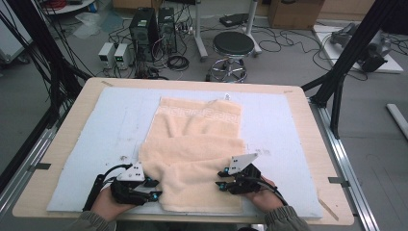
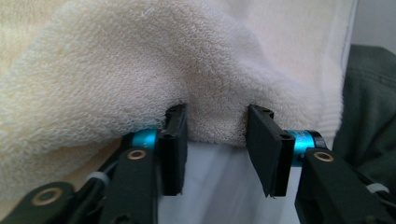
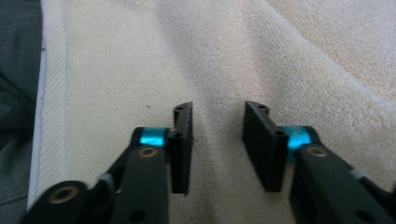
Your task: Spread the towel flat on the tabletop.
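A cream terry towel (image 1: 202,144) lies on the white mat (image 1: 110,125), its near part folded back over itself into a thick double layer. My left gripper (image 1: 155,188) is at the towel's near left corner; in the left gripper view its jaws (image 2: 217,114) stand apart, with the rolled towel edge (image 2: 140,70) just at their tips and the pads not pressing it. My right gripper (image 1: 222,178) sits on the near right part of the towel, and its jaws (image 3: 218,116) are parted over flat towel (image 3: 280,56), holding nothing. A woven border (image 3: 51,93) runs along the towel's edge.
The mat covers most of a wooden table (image 1: 62,144), and bare mat lies left and right of the towel. Black frame posts (image 1: 353,48) stand at the far corners. On the floor beyond the table are a stool (image 1: 233,45), computer towers (image 1: 144,29) and cables.
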`<state>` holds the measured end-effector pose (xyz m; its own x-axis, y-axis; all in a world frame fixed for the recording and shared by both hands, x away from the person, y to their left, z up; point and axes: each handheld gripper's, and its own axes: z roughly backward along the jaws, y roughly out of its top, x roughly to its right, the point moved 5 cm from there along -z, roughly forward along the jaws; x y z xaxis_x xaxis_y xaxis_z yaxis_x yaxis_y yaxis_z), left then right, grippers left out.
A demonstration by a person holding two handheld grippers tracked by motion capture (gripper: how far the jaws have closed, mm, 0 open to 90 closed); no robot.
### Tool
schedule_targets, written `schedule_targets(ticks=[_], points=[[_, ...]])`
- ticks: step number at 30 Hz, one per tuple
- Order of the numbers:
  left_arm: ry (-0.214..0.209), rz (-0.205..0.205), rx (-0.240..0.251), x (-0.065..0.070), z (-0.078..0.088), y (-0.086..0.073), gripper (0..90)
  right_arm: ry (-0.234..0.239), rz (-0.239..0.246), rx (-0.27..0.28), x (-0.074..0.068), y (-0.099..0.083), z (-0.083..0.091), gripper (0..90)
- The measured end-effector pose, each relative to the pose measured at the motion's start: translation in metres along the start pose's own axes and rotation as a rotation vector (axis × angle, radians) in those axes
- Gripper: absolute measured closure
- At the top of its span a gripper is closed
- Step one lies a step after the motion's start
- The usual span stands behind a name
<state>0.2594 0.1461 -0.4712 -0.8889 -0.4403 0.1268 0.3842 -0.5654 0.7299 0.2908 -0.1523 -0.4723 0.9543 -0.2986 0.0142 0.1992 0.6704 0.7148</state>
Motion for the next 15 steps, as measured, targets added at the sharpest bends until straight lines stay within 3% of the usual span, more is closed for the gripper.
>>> schedule_targets(ticks=[3,5,10,15], points=[[0.015,0.003,-0.004,0.0,-0.005,0.007,74.6,0.012,0.0,-0.013,-0.002,0.0,-0.002,75.6],[0.024,-0.028,0.024,0.004,-0.006,0.017,89.1,0.027,0.002,-0.017,-0.003,0.0,-0.002,82.8],[0.022,-0.032,0.137,0.016,0.016,0.032,89.5,0.036,0.01,-0.015,-0.007,0.002,0.001,85.5],[0.029,-0.034,0.211,0.028,0.046,0.042,89.5,0.058,0.019,0.065,-0.021,0.011,0.018,85.7]])
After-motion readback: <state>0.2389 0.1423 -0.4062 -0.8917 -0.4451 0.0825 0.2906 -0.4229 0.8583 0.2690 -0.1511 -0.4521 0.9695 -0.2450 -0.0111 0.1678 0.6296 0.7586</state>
